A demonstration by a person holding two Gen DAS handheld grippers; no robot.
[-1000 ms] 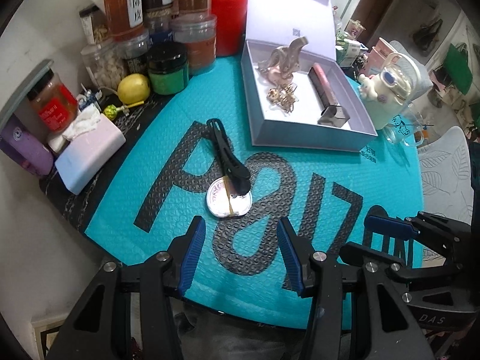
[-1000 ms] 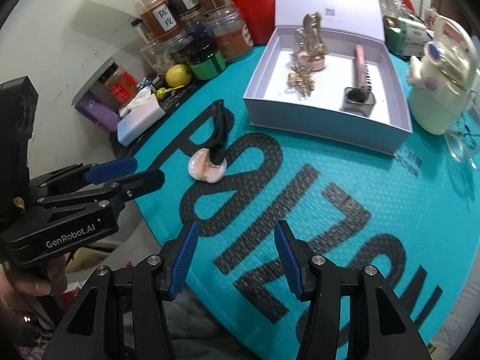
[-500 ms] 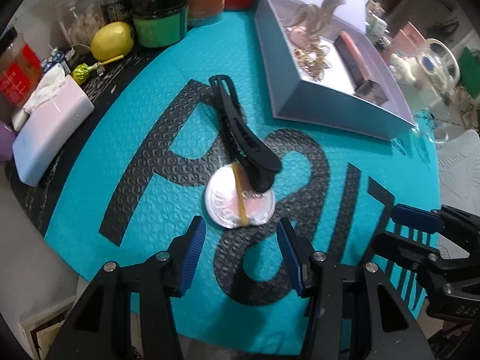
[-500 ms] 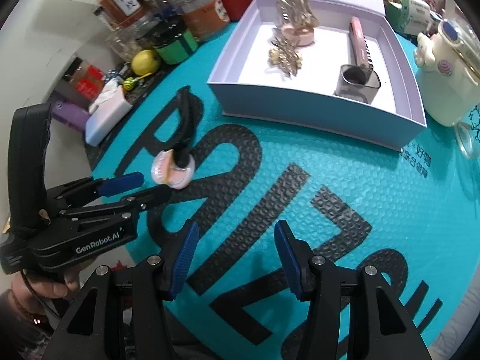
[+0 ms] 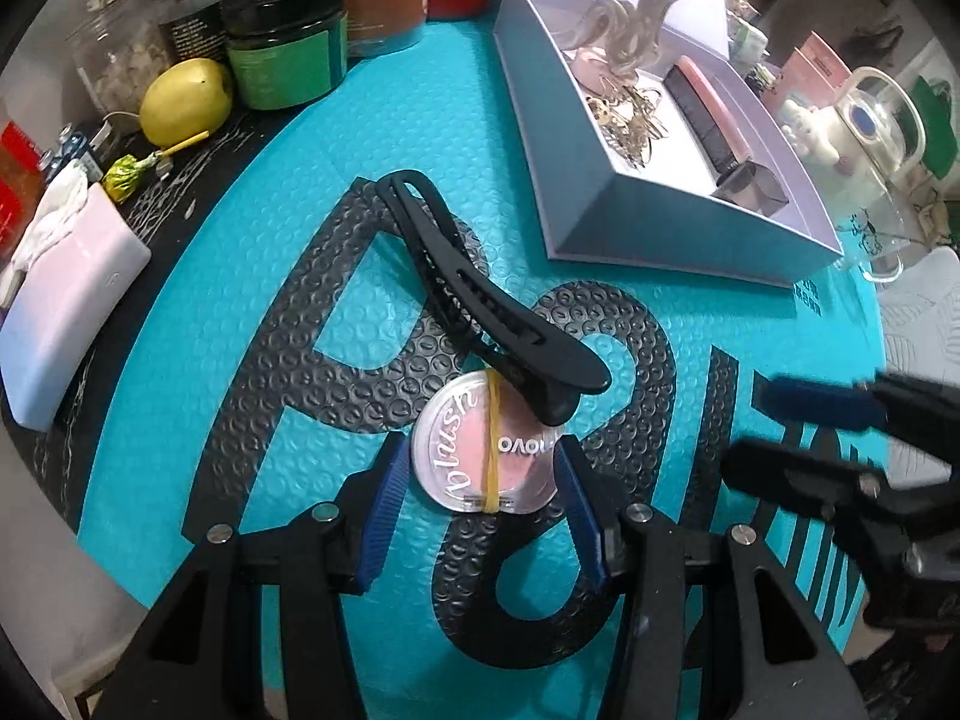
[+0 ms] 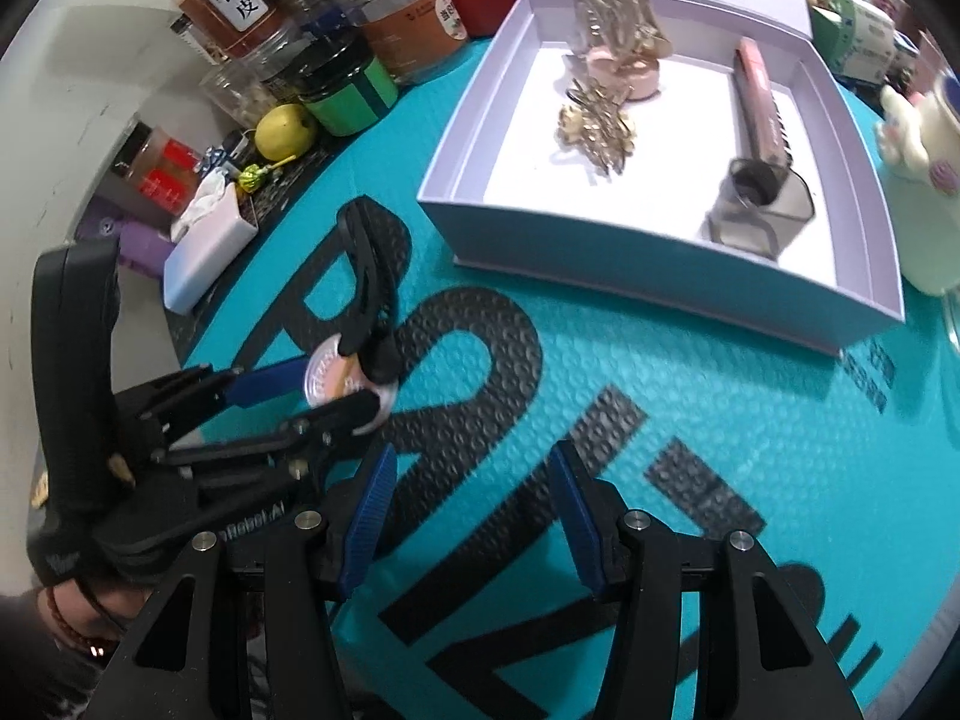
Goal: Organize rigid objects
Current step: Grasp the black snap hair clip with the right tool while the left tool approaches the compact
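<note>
A round clear blush compact with a yellow rubber band around it lies on the teal mat. A long black hair clip rests one end on the compact. My left gripper points down over the compact, with its blue pads against the rim on both sides. The right wrist view shows the same grip, the compact sitting between the left gripper's fingers. My right gripper hangs open over the mat to the right, with nothing between its fingers.
An open white box at the back right holds hair clips, a pink comb and a clear holder. Jars, a lemon and a white case line the back left. A cream kettle stands to the right of the box.
My left gripper came down onto the compact, which now sits between its pads. My right gripper sank and moved closer to the mat, jaws unchanged.
</note>
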